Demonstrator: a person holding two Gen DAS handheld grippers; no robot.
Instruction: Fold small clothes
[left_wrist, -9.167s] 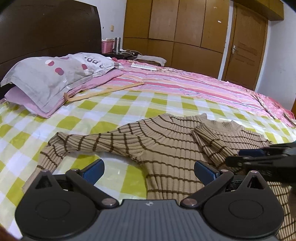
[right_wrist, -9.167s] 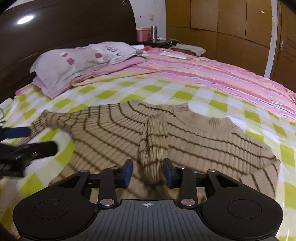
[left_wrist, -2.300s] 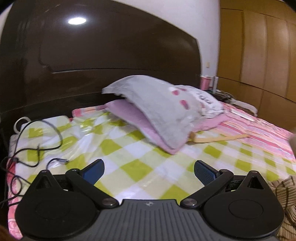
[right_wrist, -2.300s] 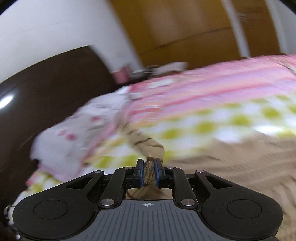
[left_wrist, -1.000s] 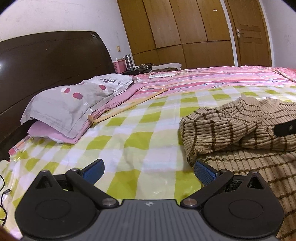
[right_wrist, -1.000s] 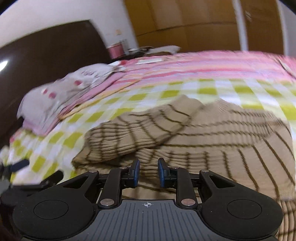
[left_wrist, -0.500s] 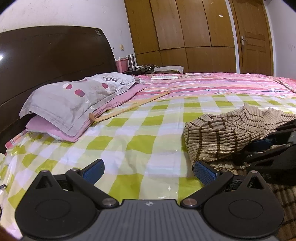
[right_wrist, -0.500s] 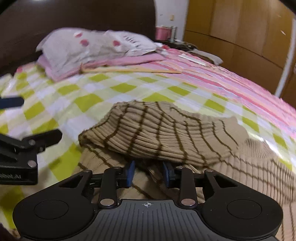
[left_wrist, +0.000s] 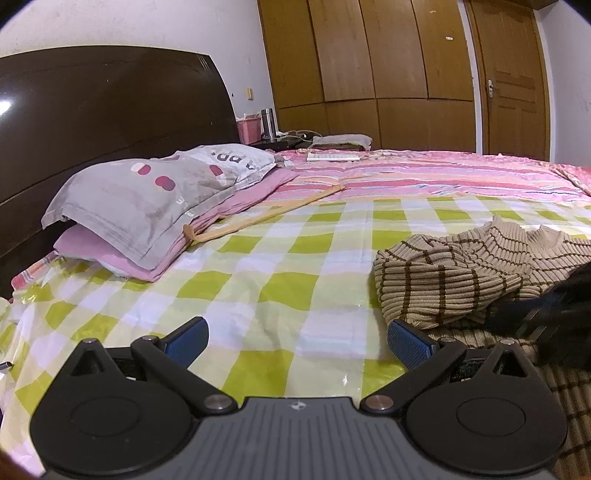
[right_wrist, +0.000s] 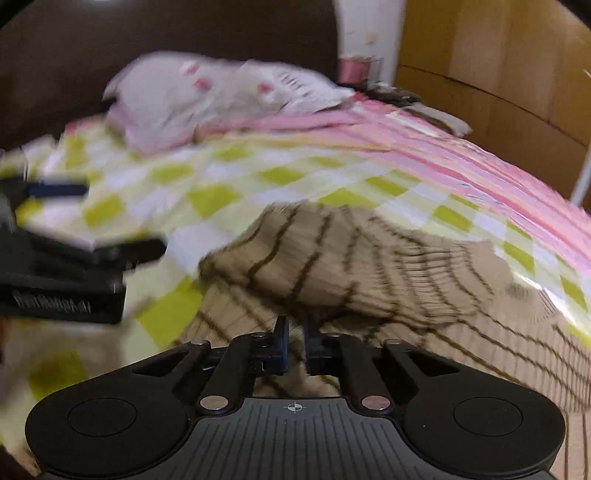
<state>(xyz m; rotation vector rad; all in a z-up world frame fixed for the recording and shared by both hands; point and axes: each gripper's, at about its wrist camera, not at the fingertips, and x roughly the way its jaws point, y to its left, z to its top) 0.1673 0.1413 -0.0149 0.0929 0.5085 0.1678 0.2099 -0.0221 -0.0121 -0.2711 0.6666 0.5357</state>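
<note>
Right gripper (right_wrist: 294, 334) closing low over the striped sweater (right_wrist: 369, 273), its jaws nearly together with knit showing in the narrow gap; whether the pads already pinched it was unclear.

The left gripper (left_wrist: 297, 338) stood wide open and empty over the checked sheet (left_wrist: 236, 295). One sweater lay part-folded on the bed; it looked soft, light and limp, best pinched at a folded edge or hem. Two grippers, two pillows (left_wrist: 147, 192).

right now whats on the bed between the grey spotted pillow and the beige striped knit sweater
Nothing: bare green-checked sheet lies between the pillow and sweater, shown in the left wrist view.
</note>
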